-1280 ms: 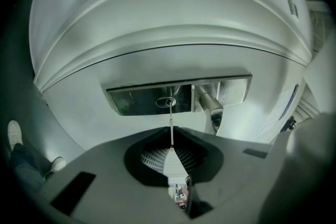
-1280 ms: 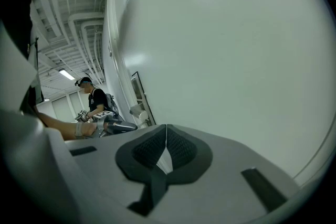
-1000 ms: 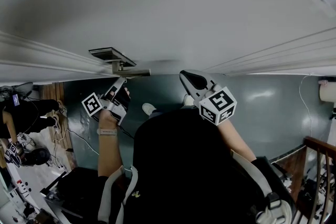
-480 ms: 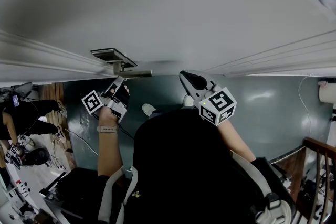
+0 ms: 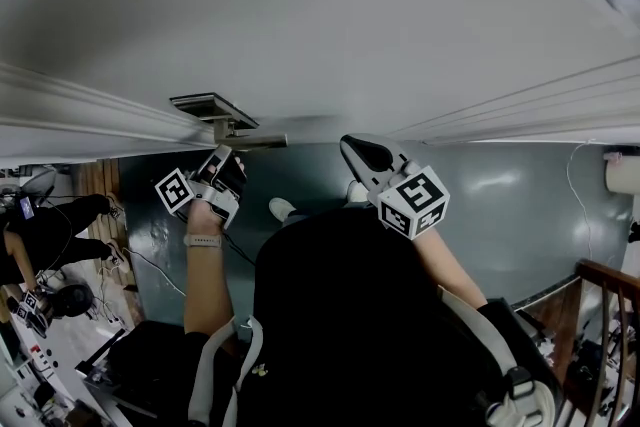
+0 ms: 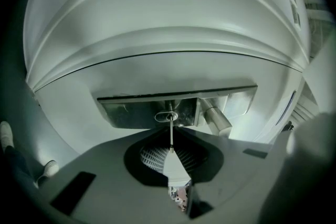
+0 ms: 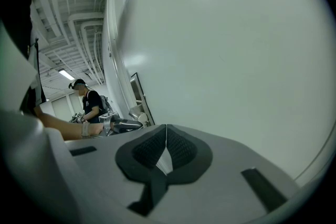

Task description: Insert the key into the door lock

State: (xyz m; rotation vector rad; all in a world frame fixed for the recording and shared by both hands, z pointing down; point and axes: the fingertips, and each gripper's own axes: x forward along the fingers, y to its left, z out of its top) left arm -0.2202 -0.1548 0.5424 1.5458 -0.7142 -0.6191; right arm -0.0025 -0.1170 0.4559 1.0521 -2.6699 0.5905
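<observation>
A silver lock plate (image 5: 212, 106) with a lever handle (image 5: 252, 139) sits on the white door (image 5: 330, 25). My left gripper (image 5: 226, 160) is just below it, shut on a thin key (image 6: 171, 134). In the left gripper view the left gripper (image 6: 171, 151) holds the key straight out, and its tip meets the oval keyhole (image 6: 166, 116) in the lock plate (image 6: 128, 114). The handle's stub (image 6: 216, 118) lies right of the keyhole. My right gripper (image 5: 360, 149) hovers near the door to the right, shut on nothing; in its own view the right gripper (image 7: 166, 140) faces bare door.
The door's raised mouldings (image 5: 90, 110) run left and right of the lock. Teal floor (image 5: 510, 205) lies below. A wooden railing (image 5: 610, 285) stands at the right. Another person (image 5: 50, 215) stands at the left among gear.
My left gripper has crept slightly up toward the lock plate with the key. The right gripper has barely moved.
</observation>
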